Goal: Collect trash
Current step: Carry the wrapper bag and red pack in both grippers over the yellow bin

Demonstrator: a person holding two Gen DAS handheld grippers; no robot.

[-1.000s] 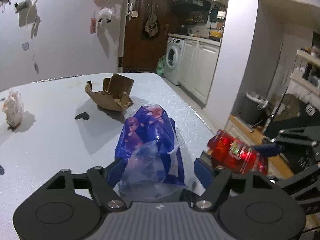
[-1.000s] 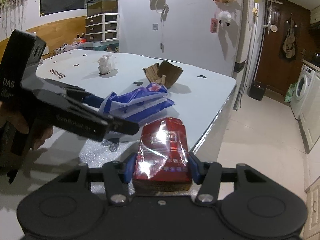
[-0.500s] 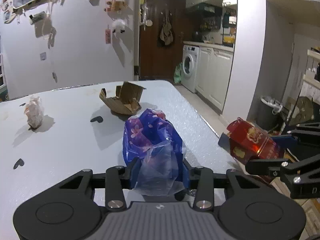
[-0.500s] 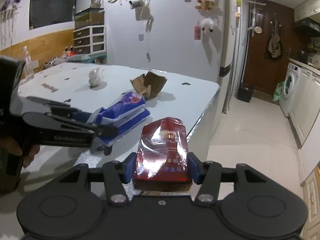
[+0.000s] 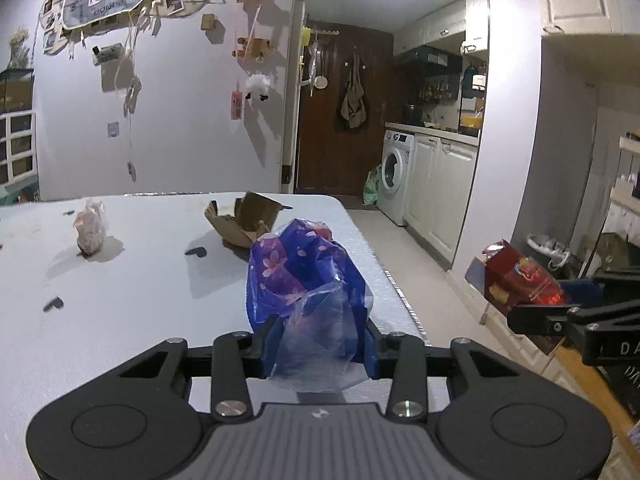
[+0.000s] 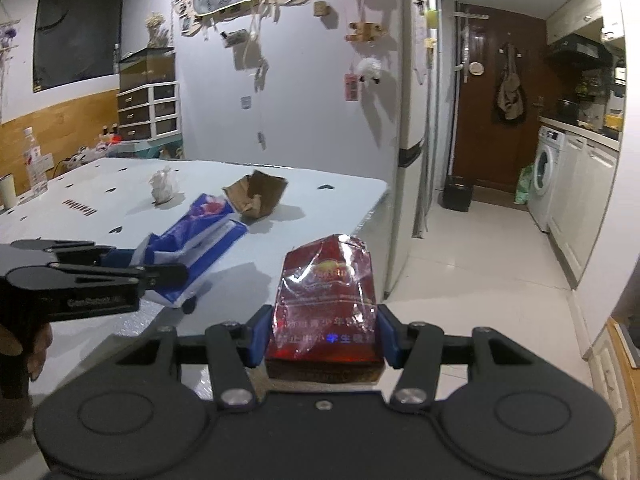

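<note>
Left wrist view: white counter (image 5: 140, 292) fills the left side, its right edge running up the middle of frame.
Crumpled wad (image 5: 90, 229): sitting toward the counter's far left, alone.
Torn cardboard box (image 5: 245, 220): near the far edge, gaping open, well apart from the wad.
Blue plastic bag (image 5: 308, 280): near the counter's right edge, its clear end caught in the left gripper (image 5: 318, 346).
Left jaws: pinching the bag, both blue pads pressed into the plastic.
Red packet (image 5: 520, 280): out past the right edge, over the floor, carried by the right gripper (image 6: 322, 334).
Right jaws: clamped on the packet's two sides, wrapper glinting.
Person's hand (image 6: 24, 344): wrapped round the left gripper's handle, at the right wrist view's left margin.
</note>
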